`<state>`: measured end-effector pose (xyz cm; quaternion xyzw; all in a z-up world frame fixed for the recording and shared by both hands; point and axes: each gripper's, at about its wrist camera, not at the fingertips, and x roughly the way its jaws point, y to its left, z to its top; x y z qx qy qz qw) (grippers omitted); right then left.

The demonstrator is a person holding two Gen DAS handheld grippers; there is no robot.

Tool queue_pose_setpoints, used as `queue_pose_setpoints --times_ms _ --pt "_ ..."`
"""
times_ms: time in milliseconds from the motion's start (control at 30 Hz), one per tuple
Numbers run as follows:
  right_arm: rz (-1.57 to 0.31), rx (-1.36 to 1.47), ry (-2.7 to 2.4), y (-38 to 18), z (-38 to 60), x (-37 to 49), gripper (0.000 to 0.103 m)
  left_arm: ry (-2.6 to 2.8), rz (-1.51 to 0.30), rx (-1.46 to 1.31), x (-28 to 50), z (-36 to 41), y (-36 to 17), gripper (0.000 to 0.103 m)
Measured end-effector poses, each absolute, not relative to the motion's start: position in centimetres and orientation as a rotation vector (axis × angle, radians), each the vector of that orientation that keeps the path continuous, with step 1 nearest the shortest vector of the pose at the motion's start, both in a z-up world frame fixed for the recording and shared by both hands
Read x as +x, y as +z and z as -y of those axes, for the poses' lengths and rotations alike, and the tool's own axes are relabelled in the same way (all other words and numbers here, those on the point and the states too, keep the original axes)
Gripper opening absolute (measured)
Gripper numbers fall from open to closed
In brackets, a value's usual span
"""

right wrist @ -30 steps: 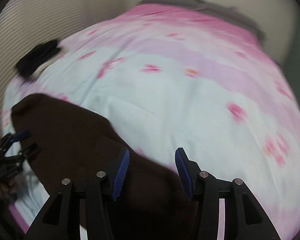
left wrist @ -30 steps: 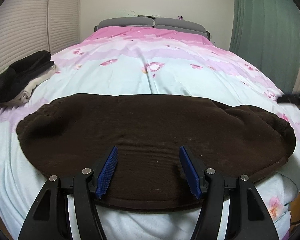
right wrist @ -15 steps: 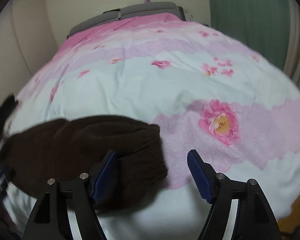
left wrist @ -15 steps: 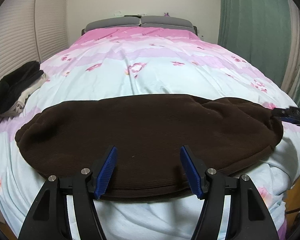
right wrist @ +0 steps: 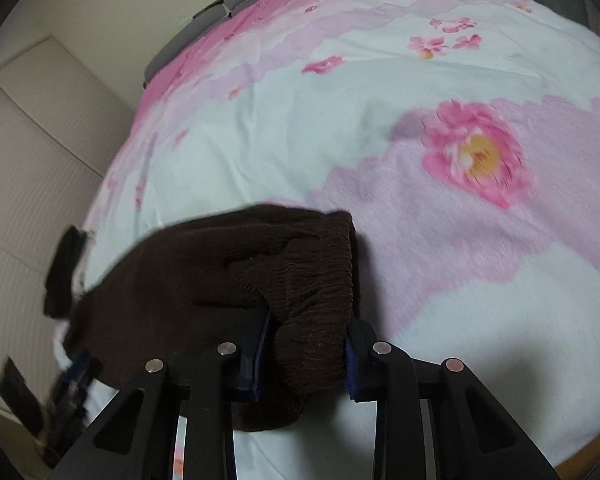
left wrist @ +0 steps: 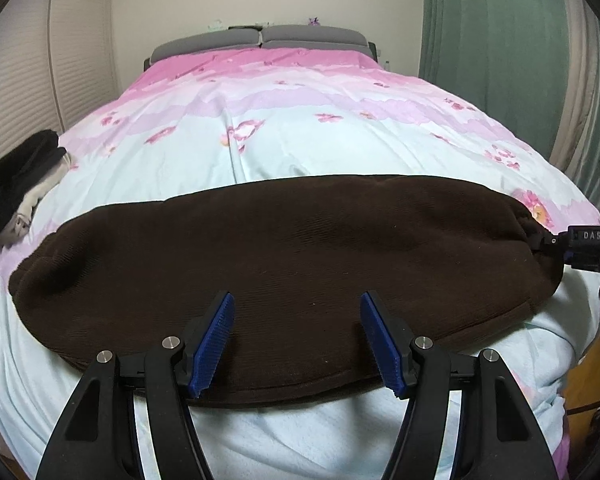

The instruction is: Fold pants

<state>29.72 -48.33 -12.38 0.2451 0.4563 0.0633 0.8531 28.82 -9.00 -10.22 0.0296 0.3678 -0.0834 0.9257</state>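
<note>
The brown ribbed pants (left wrist: 292, 264) lie folded lengthwise across the near part of the bed. My left gripper (left wrist: 296, 340) is open and empty, hovering over the near edge of the pants at their middle. My right gripper (right wrist: 306, 356) is at the right end of the pants, with its jaws closed around the gathered elastic waistband (right wrist: 312, 280). It also shows in the left wrist view (left wrist: 580, 248), at the pants' right end.
The bed has a pink and pale blue flowered cover (left wrist: 300, 128) and a grey headboard (left wrist: 260, 40). A pile of black and beige clothes (left wrist: 16, 184) lies at the left edge. White closet doors stand on the left, green curtains (left wrist: 500, 60) on the right.
My right gripper moved to the pants' right end and closed on the waistband. The left gripper stayed open over the pants' near edge and barely shifted.
</note>
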Motion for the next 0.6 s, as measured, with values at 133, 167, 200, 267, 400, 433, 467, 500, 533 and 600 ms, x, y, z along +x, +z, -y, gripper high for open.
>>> queue_pose_setpoints --times_ms 133,167,200,267,400,433,467,500,533,600 --pt "-0.926 0.499 0.06 -12.7 48.2 29.7 0.065 -0.179 -0.749 0.053 29.5 8.9 -9.7 0.064" --pt "-0.92 0.504 0.047 -12.5 48.3 29.5 0.07 -0.182 -0.742 0.055 29.6 8.9 -9.5 0.064" --pt "-0.908 0.505 0.03 -12.3 48.4 29.2 0.071 -0.188 -0.734 0.058 29.6 9.0 -9.2 0.065" --pt "-0.887 0.533 -0.008 -11.9 48.9 27.7 0.076 -0.206 -0.725 0.066 29.6 9.3 -8.7 0.065" --pt "-0.844 0.727 -0.03 -12.3 49.8 24.3 0.083 -0.233 -0.687 0.103 29.5 10.3 -7.5 0.065" --pt "-0.829 0.797 -0.026 -12.7 49.7 23.3 0.084 -0.241 -0.674 0.114 29.4 10.6 -7.2 0.066" --pt "-0.822 0.833 -0.02 -13.0 49.5 23.0 0.084 -0.244 -0.667 0.121 29.4 10.8 -7.0 0.067" --pt "-0.812 0.871 -0.014 -13.3 49.1 22.8 0.084 -0.248 -0.658 0.13 29.3 11.0 -6.7 0.067" --pt "-0.804 0.895 -0.009 -13.6 48.8 22.7 0.084 -0.249 -0.655 0.133 29.4 11.1 -6.5 0.067" --pt "-0.795 0.936 0.0 -14.3 48.2 23.1 0.084 -0.254 -0.657 0.142 29.7 11.4 -6.3 0.068"
